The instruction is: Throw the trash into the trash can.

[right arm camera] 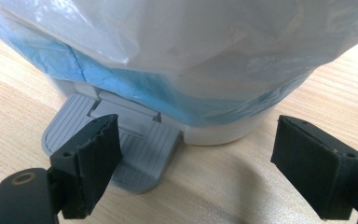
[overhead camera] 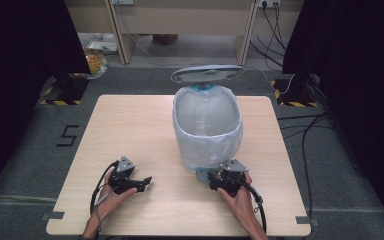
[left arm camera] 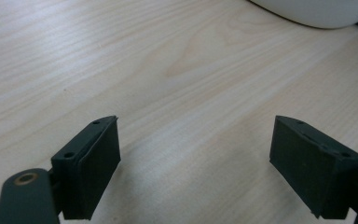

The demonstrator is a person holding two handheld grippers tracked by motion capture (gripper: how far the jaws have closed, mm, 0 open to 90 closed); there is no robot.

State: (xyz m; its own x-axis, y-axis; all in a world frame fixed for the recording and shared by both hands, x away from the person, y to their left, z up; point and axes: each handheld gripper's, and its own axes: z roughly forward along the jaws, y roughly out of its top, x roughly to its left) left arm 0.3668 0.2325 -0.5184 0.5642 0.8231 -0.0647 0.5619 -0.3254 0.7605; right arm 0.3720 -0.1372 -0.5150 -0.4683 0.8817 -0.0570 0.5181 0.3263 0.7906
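My right hand-held gripper point(right arm camera: 196, 163) wide open, empty, at bin point(overhead camera: 207, 125) pedal point(right arm camera: 116, 149) | left hand-held gripper point(left arm camera: 196, 163) open, empty | I'd press the pedal squarely.

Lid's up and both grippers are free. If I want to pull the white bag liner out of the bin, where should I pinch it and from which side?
Pinch the folded-over skirt of the white bag liner just below the rim, on the near side facing the right gripper. There the plastic hangs loose and crinkled over the bin wall, so open jaws can likely gather a fold. Come in from the front; the raised lid blocks the far side.
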